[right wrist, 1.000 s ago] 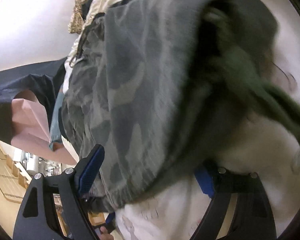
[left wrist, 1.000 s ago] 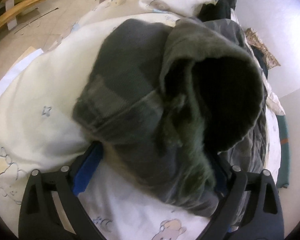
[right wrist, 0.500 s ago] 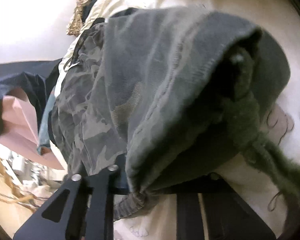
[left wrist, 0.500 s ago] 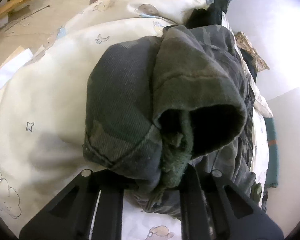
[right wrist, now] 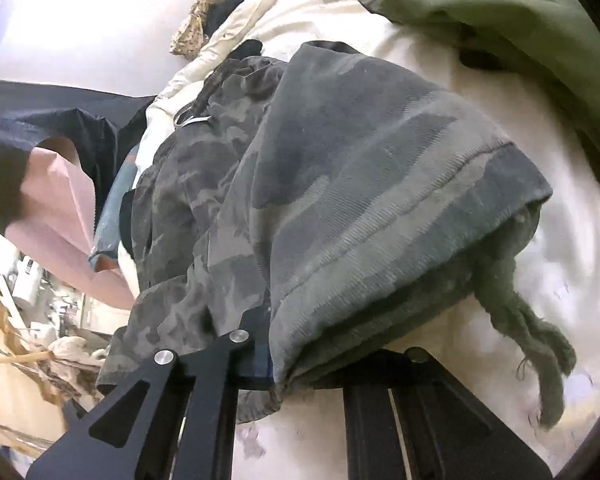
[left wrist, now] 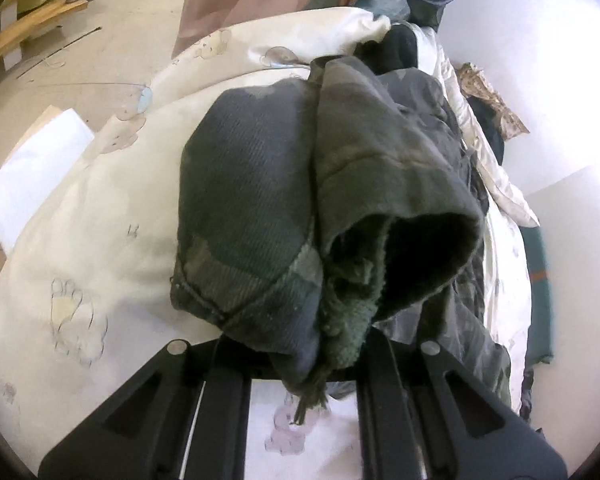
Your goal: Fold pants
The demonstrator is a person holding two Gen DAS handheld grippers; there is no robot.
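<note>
Cream bedding (left wrist: 100, 208) beneath, both grippers' fingers clamped on camouflage pants (left wrist: 260, 208), right closing, fingertips hidden by cloth

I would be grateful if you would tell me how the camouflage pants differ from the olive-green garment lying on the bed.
The camouflage pants carry a grey-green blotched pattern; the olive-green garment is one plain colour. The pants are pinched at a hem by the right tongs, whose jaws are closing on the cloth, and by the left tongs; the olive garment lies untouched. The pants fill the view; the garment sits at the edge. Both rest on the cream bedding.

Both tools (left wrist: 300, 364) (right wrist: 300, 368) — now clamped on pants (left wrist: 284, 216)
</note>
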